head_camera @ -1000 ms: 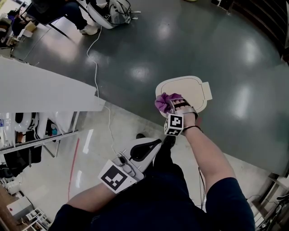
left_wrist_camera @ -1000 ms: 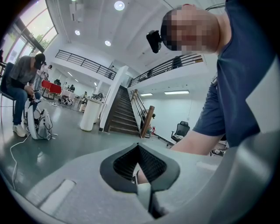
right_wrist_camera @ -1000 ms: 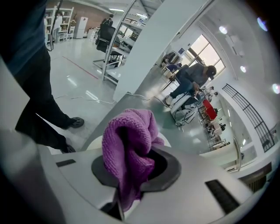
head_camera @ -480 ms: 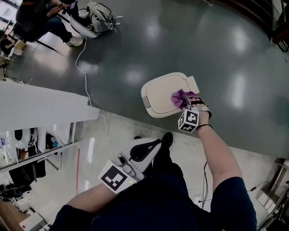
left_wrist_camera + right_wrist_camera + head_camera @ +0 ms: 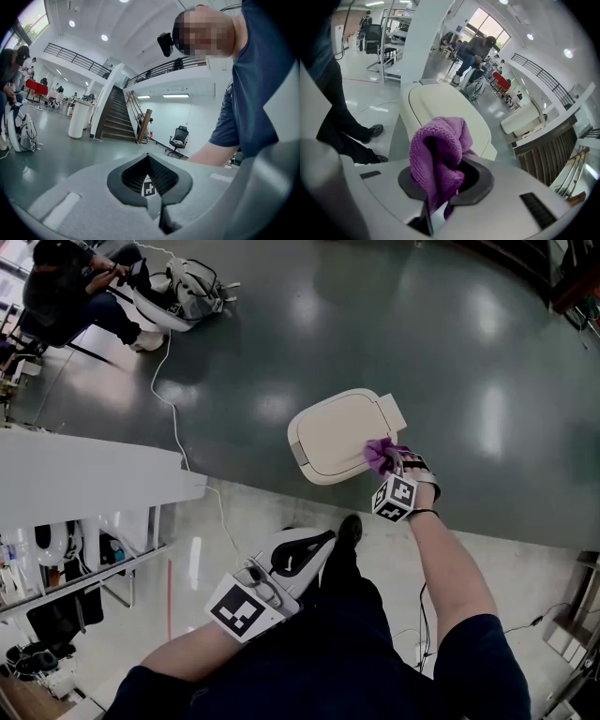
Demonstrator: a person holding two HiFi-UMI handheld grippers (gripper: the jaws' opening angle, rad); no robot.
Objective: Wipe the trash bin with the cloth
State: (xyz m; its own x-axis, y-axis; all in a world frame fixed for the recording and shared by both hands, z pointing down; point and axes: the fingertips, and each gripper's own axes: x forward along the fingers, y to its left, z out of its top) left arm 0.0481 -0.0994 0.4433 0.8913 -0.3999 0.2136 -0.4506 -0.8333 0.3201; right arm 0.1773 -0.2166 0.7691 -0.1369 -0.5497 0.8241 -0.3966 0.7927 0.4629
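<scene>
A cream trash bin (image 5: 339, 435) with a flat lid stands on the dark floor ahead of me; its lid (image 5: 443, 112) also fills the middle of the right gripper view. My right gripper (image 5: 392, 460) is shut on a bunched purple cloth (image 5: 380, 453) at the lid's near right edge, and the cloth (image 5: 438, 157) bulges up from between the jaws. My left gripper (image 5: 298, 557) is held low near my body, away from the bin, pointing up at my own torso. Its jaws are shut with nothing between them.
A white cable (image 5: 178, 427) runs across the floor to a seated person (image 5: 75, 296) beside a backpack (image 5: 192, 287) at the far left. A white table (image 5: 84, 465) edge lies to my left. My shoe (image 5: 349, 526) is just below the bin.
The right gripper and cloth have slid from the lid's left side across to its near right edge. The left gripper has stayed put.
</scene>
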